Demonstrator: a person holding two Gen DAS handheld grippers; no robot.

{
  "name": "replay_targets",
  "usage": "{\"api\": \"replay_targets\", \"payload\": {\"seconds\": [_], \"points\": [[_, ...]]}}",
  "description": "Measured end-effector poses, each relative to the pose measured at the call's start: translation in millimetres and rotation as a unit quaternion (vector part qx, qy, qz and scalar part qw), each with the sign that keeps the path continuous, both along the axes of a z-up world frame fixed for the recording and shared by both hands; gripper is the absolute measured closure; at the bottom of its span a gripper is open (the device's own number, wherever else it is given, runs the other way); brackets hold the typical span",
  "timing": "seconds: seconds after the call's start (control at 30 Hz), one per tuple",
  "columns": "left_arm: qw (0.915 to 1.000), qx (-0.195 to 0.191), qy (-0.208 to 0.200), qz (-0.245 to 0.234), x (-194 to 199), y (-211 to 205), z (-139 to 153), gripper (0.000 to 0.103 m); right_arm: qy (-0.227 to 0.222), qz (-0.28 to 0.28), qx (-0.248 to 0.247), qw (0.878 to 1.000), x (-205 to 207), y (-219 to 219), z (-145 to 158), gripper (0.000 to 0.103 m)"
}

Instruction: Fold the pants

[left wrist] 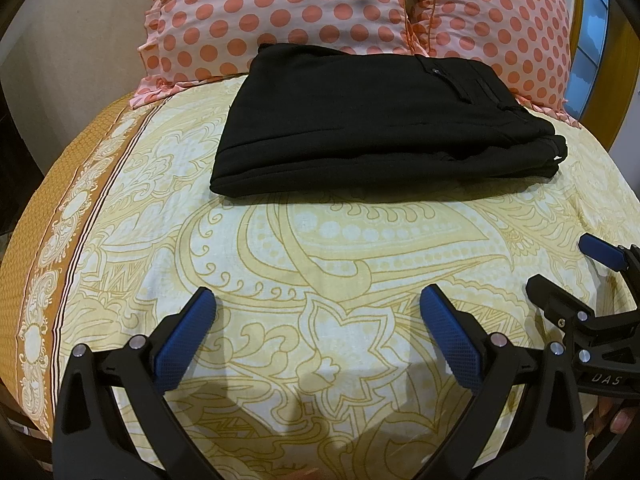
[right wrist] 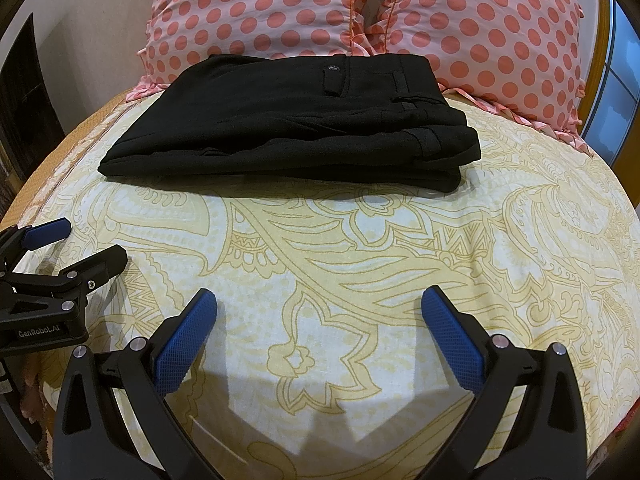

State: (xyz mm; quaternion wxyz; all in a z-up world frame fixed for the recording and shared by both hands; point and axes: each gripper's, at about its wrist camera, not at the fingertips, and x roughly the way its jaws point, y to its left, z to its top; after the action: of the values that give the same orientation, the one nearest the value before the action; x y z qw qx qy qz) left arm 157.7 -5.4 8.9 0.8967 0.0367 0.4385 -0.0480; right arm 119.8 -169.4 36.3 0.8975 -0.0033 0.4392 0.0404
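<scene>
- Looking at the black pants: they lie as a compact folded stack on the bedsheet, well ahead of both sets of fingertips, nothing touching them.
- Waistband end with the button tab and belt loops sits on top, toward the right-finger side of the stack; the smooth folded edge is toward the left-finger side.
- Layers look roughly aligned; at the right end the lower layers stick out a little past the top one, and a small white tag or label shows there in the left wrist view.
- Judgement: folding looks essentially done. At most a light squaring of that right end is left, or nothing.
- Left gripper: fingers spread wide, empty, hanging over bare sheet short of the pants.
- Right gripper: same, fingers spread wide, holding nothing, over bare sheet, pants ahead and slightly to the left-finger side.
- Each gripper shows in the other's view, just beside it: the right one at the right edge of the left wrist view, the left one at the left edge of the right wrist view. Both appear open there too.
- Beyond the pants: two pink polka-dot pillows; the far edge of the stack touches or just overlaps them.
- Sheet's orange border runs off to the left-finger side.
</scene>
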Motion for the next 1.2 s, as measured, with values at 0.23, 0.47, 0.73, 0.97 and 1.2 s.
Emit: {"api": "replay_targets", "payload": {"seconds": [0.23, 0.47, 0.73, 0.97, 1.2], "points": [[1.0, 0.0, 0.0, -0.001, 0.0, -0.3, 0.1, 0.002, 0.0, 0.0, 0.0, 1.0, 0.0, -0.1, 0.0, 0.001], [1.0, -0.001, -0.007, -0.001, -1.8, -1.0, 0.2, 0.002, 0.0, 0.0, 0.0, 1.0, 0.1, -0.1, 0.0, 0.001], [1.0, -0.001, -0.007, -0.001, -1.6, -1.3, 0.3, 0.002, 0.0, 0.0, 0.0, 1.0, 0.1, 0.0, -0.1, 0.001], [1.0, -0.001, 0.002, -0.002, -0.6, -0.7, -0.2, 0.002, 0.0, 0.0, 0.0, 1.0, 0.1, 0.1, -0.1, 0.001], [1.0, 0.0, -0.002, -0.002, -1.1, -0.7, -0.6, 0.002, 0.0, 0.0, 0.0, 1.0, 0.2, 0.1, -0.3, 0.001]]}}
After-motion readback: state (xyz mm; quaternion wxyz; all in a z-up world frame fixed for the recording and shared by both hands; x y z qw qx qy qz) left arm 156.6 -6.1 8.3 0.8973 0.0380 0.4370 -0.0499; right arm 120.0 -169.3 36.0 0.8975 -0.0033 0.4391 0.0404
